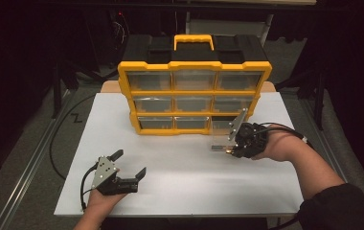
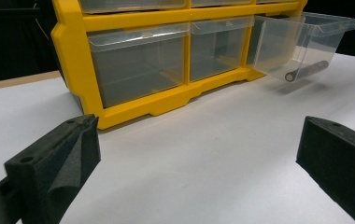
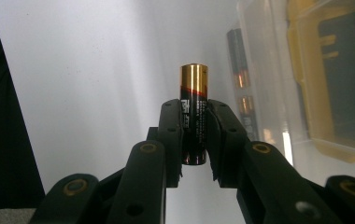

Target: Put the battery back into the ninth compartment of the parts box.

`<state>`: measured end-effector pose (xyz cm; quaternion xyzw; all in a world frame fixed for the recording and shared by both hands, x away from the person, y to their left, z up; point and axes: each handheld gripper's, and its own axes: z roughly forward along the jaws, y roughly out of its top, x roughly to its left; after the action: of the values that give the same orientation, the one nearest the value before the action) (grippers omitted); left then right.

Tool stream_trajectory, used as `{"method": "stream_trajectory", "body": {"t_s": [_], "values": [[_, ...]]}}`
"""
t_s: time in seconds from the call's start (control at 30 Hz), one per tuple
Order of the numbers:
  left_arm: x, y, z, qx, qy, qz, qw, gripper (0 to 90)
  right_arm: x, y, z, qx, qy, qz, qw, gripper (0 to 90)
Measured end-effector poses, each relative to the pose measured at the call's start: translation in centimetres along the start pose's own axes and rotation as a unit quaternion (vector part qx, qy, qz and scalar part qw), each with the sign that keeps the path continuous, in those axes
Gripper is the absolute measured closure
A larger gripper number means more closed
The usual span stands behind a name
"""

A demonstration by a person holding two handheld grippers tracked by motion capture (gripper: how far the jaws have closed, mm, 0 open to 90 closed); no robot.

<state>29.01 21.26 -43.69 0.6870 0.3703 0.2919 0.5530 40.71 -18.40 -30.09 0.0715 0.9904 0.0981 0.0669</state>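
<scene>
- Battery [image 3: 194,112] pinched mid-body between the right gripper [image 3: 194,135] pads, gold end sticking out past the tips, held above the white table [image 1: 180,187] just in front of the pulled-out clear drawer [image 2: 301,44].
- Handling, my read: small, rigid, dense for its size, smooth round casing, so it can roll or twist in the pads. Grip across the middle, as now.
- Second battery [image 2: 306,71] lies flat in that drawer; two batteries total.
- Drawer comes from the bottom right slot of the yellow organizer [image 1: 194,88]; nine drawers, three rows of three.
- Left gripper [image 1: 131,164] rests near the table's front edge, fingers spread, holding nothing.
</scene>
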Motion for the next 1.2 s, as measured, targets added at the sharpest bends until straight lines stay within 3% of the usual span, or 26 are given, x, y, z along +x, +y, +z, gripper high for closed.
{"method": "stream_trajectory", "body": {"t_s": [0.67, 1.2], "values": [[0.1, 0.0, -0.2, -0.004, 0.0, -0.004, 1.0, 0.3, -1.8, 1.6, -2.5, 0.006, -0.021, 0.0, 0.9998, 78.8], [0.1, 0.0, -0.3, -0.006, -0.001, -0.004, 1.0, 0.3, -3.7, 2.5, -2.0, 0.016, -0.036, 0.0, 0.9992, 78.8]]}}
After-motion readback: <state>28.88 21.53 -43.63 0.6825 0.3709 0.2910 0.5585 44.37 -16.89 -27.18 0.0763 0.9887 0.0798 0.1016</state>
